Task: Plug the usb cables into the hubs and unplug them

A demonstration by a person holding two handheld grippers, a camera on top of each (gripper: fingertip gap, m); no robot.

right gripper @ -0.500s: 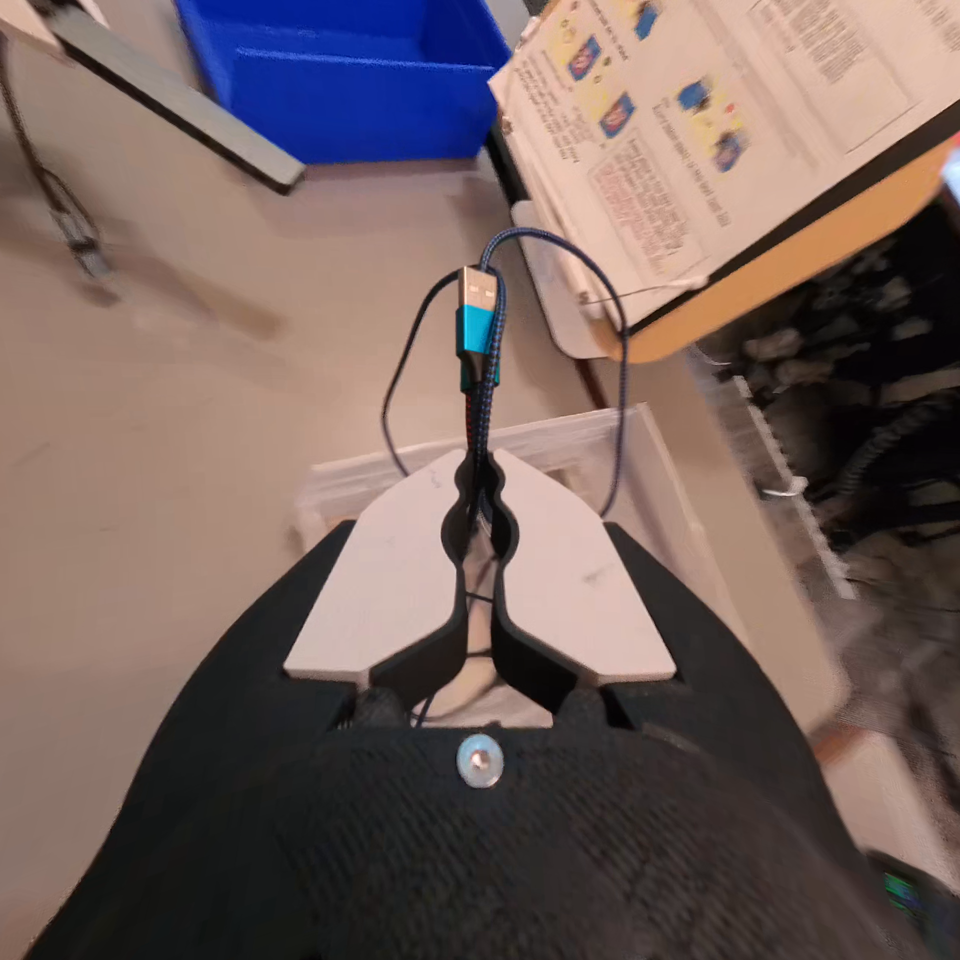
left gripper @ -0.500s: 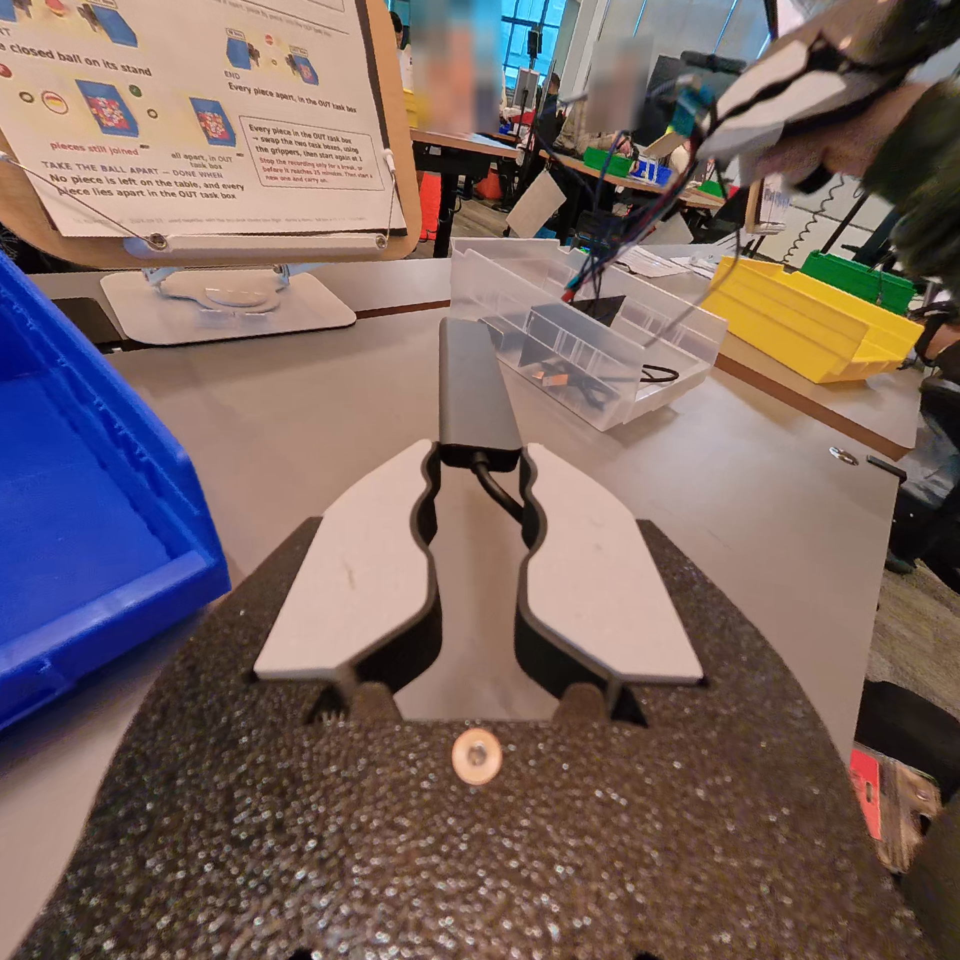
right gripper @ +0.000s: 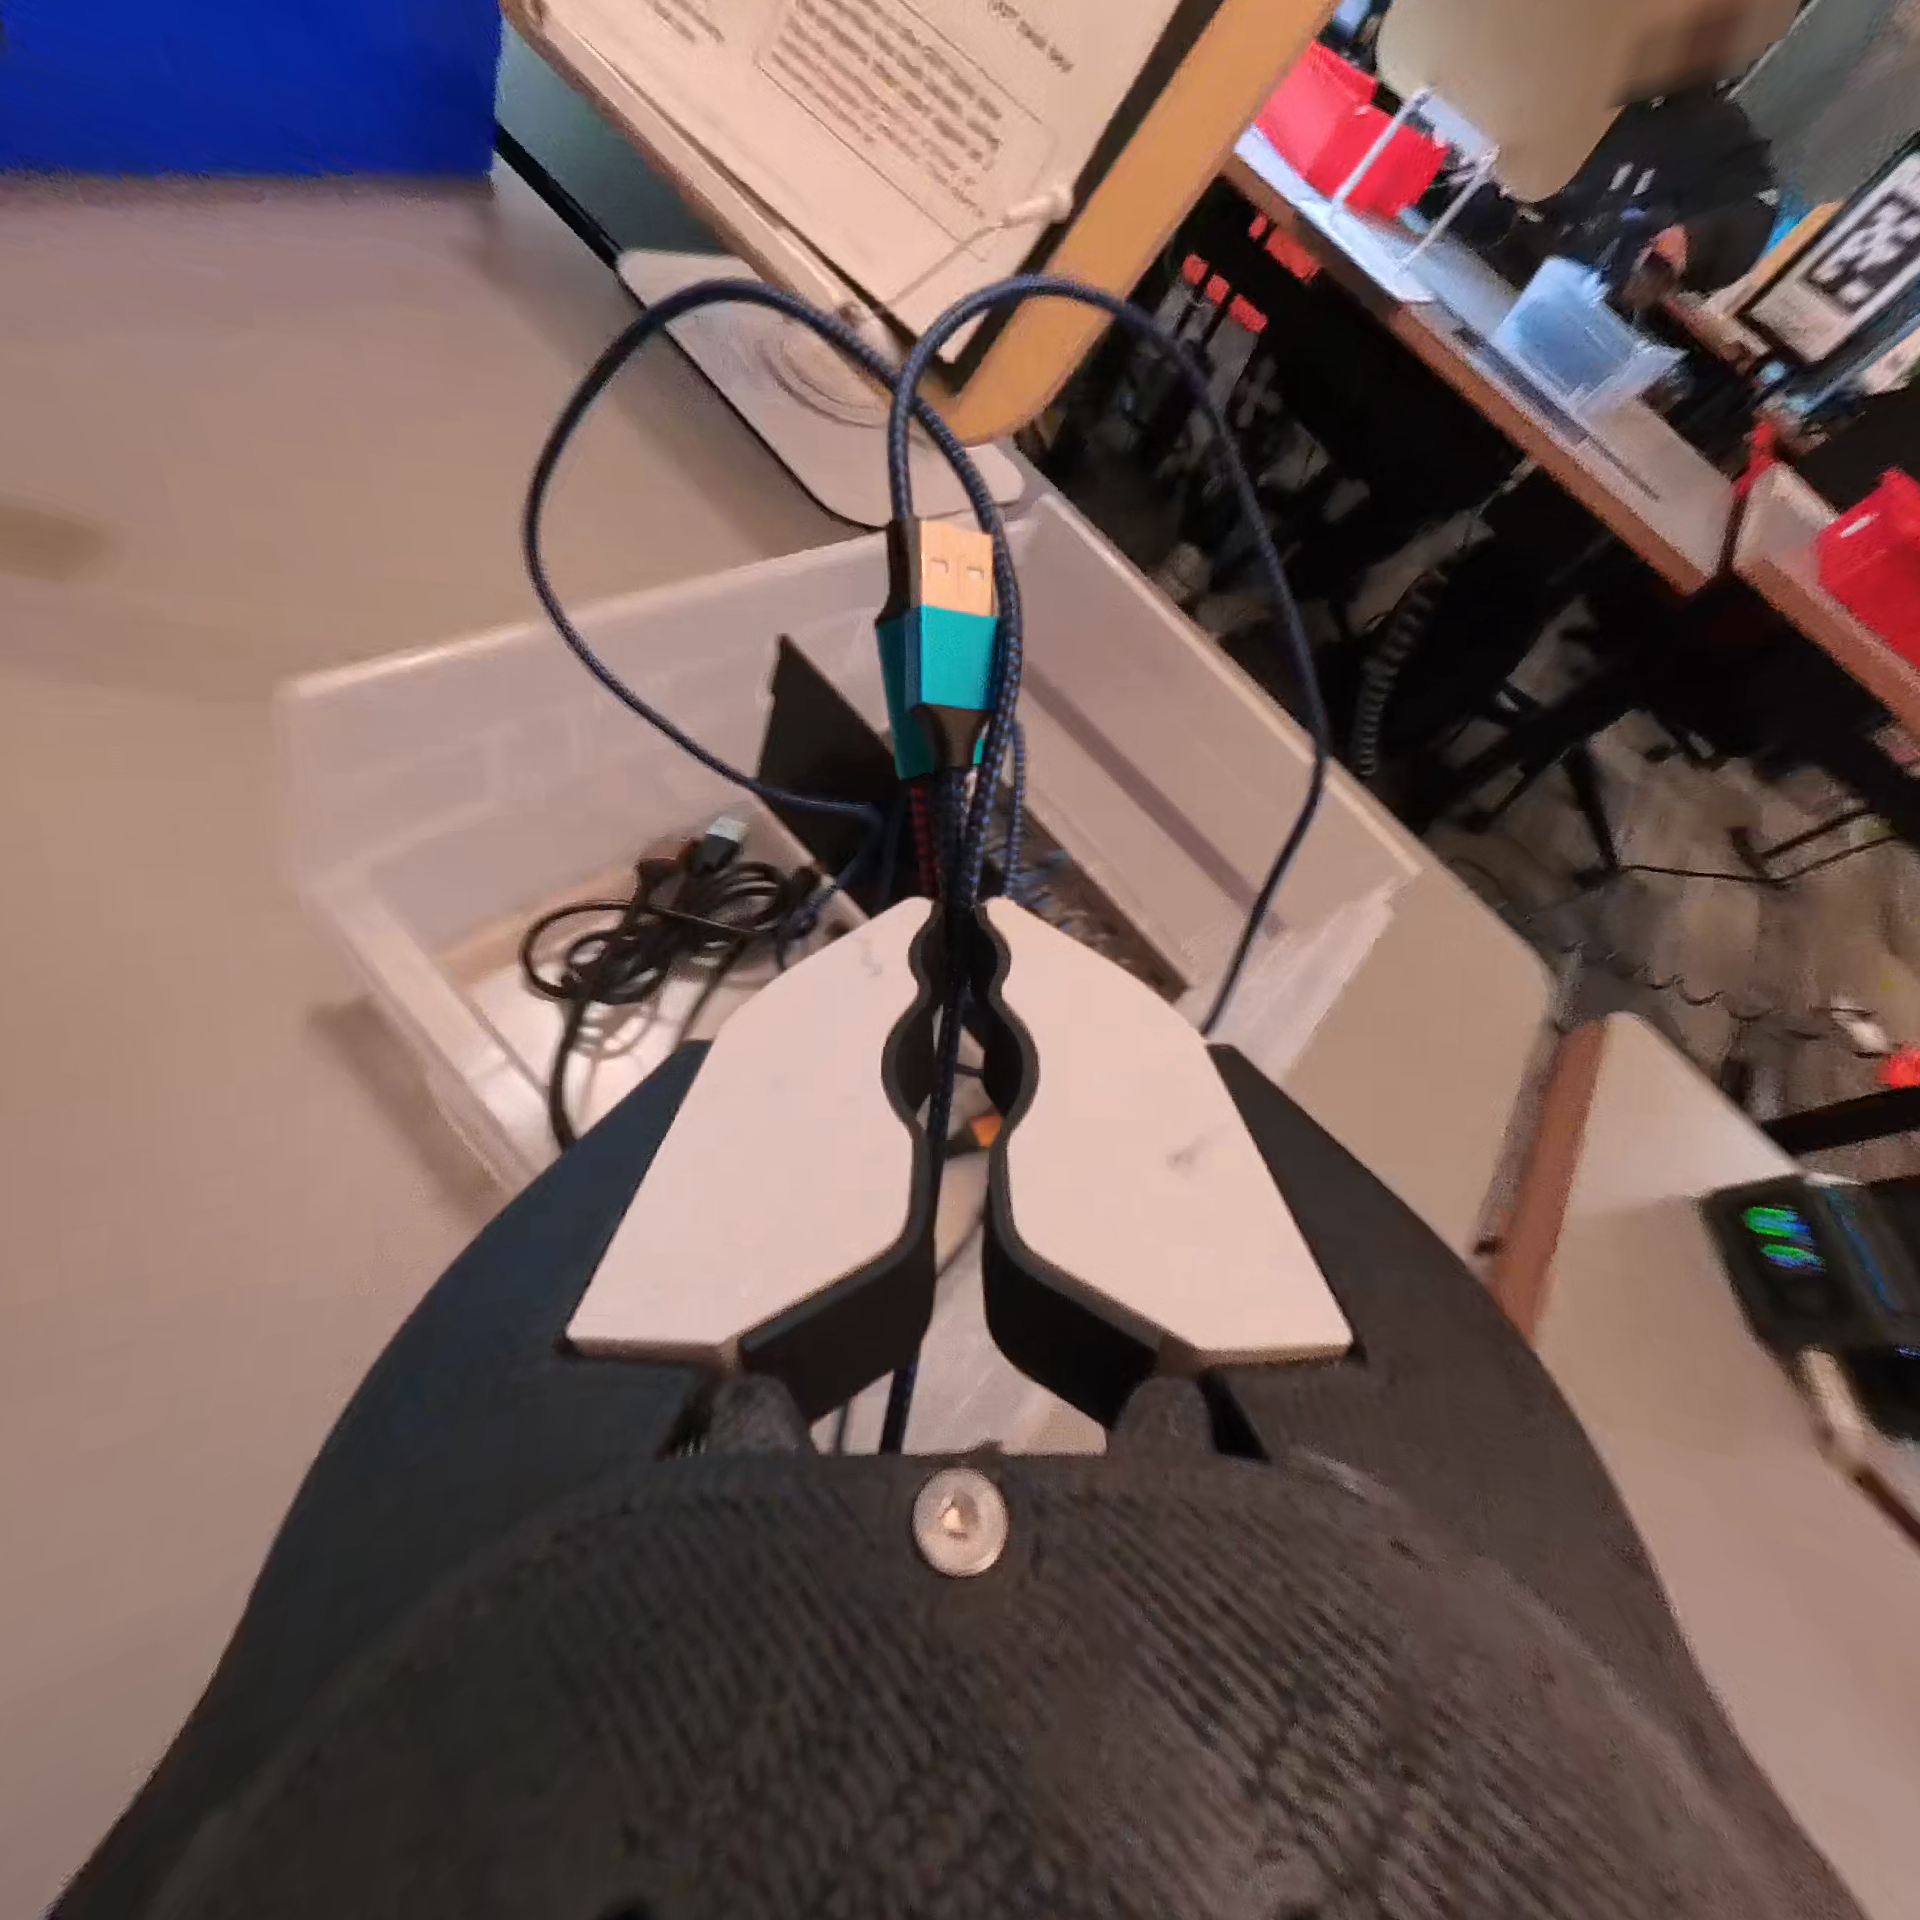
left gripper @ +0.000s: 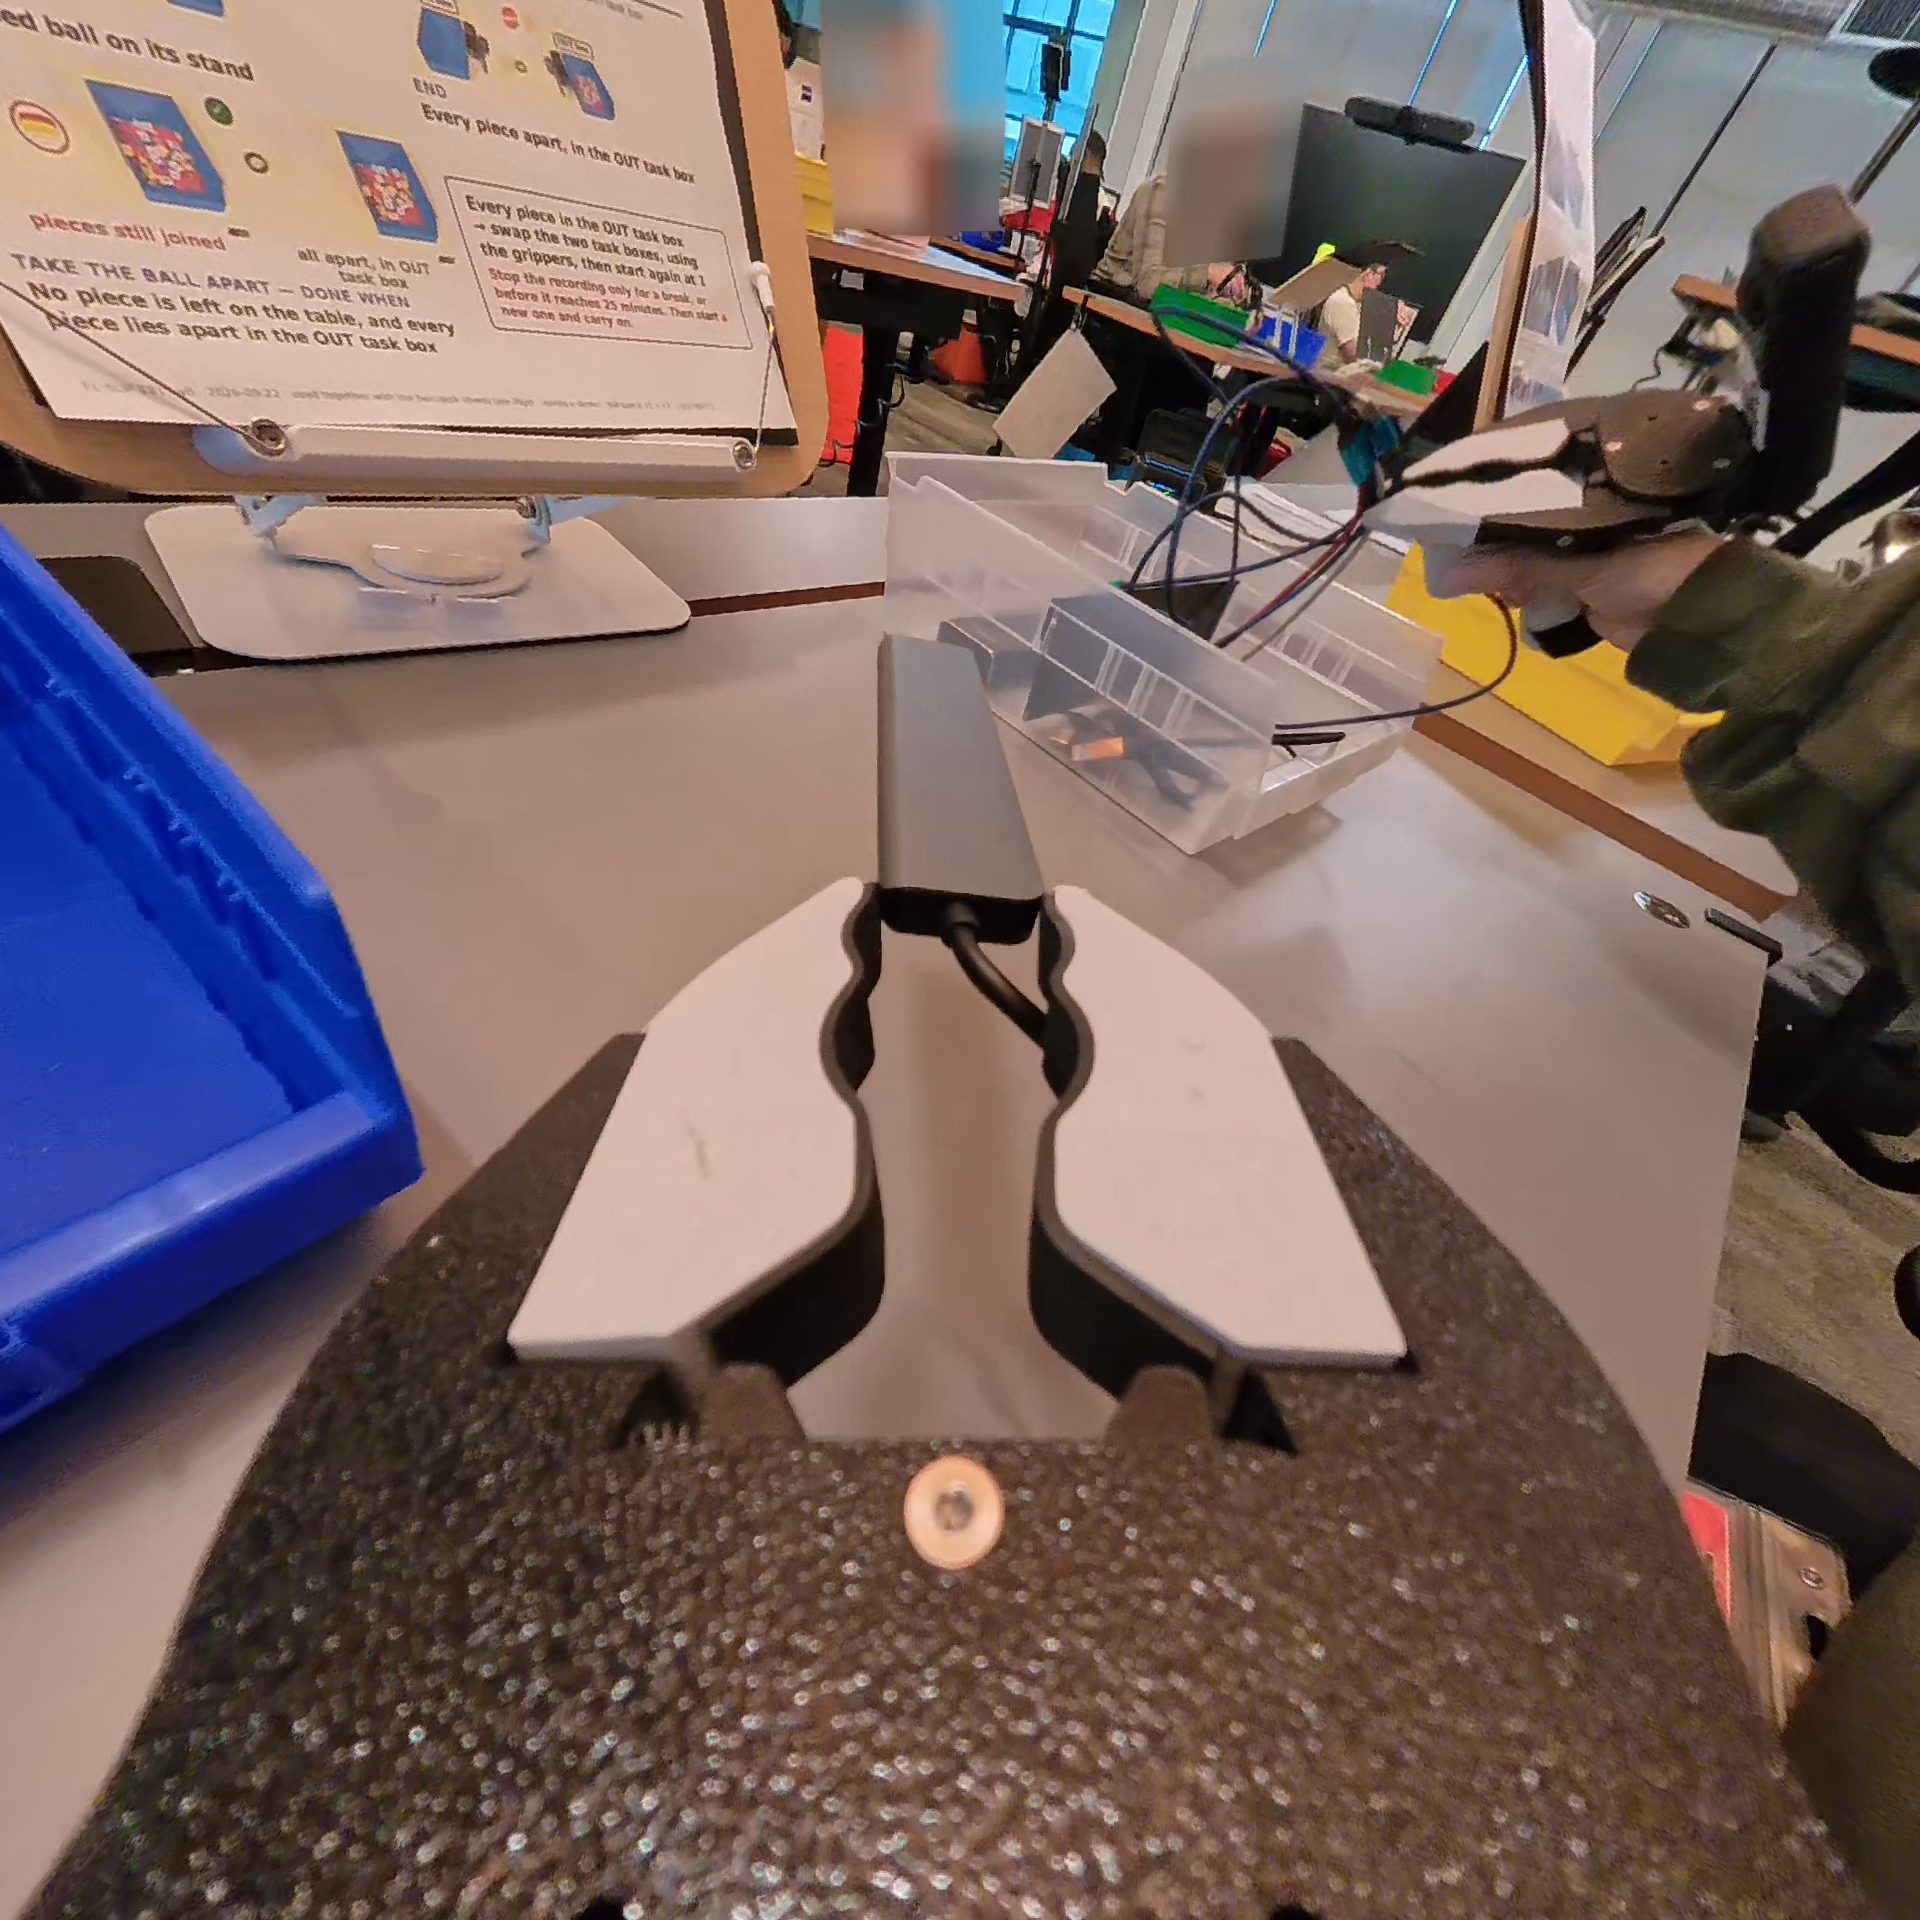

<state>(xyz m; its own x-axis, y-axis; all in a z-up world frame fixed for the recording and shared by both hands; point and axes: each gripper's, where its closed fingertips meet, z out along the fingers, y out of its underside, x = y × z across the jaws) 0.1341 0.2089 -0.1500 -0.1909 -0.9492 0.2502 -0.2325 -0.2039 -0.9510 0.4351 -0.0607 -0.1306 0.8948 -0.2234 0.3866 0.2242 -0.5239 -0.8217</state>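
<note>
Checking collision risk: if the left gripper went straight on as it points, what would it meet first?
Holding the hub, the left gripper points toward the clear tray; the hub's far end would probably touch it first, though depth is unclear.

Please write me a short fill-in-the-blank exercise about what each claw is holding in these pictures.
1. The left claw grips the grey ____ by its cable end.
2. The right claw is shut on a braided cable whose plug has a ____ shell.
3. Below the right claw sits a clear tray holding a coiled ____ cable.
4. Left of the left claw sits a ____ bin.

Missing words: hub; teal; black; blue
</note>
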